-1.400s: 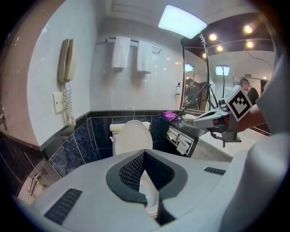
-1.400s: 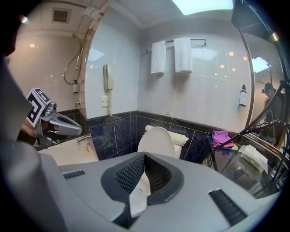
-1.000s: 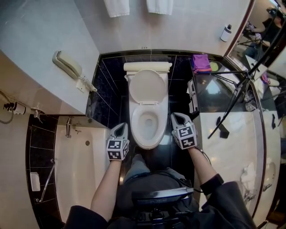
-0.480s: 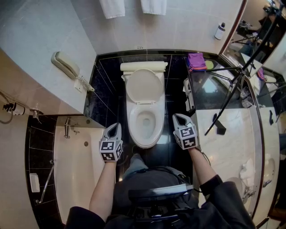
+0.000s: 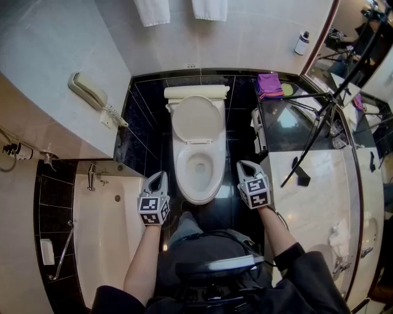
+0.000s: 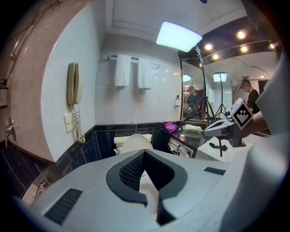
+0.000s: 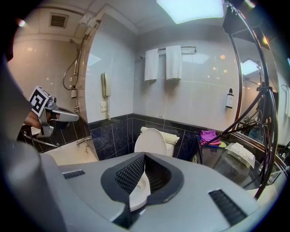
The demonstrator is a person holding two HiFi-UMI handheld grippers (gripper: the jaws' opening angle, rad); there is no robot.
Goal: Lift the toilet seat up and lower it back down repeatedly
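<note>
Meanwhile, left gripper [image 5: 158, 176] and right gripper [image 5: 244, 165], both closed and empty, flank the toilet's [image 5: 197, 197] near end.

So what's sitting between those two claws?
The front of the toilet bowl, with strips of dark floor either side. The head view shows it, left claw and right claw flanking it.

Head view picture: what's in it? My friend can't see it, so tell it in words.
Seen from above, a person holds a left gripper and a right gripper on either side of a white toilet with its lid up. A bathtub and a wall phone are at the left, a marble counter at the right, white towels on the far wall.
</note>
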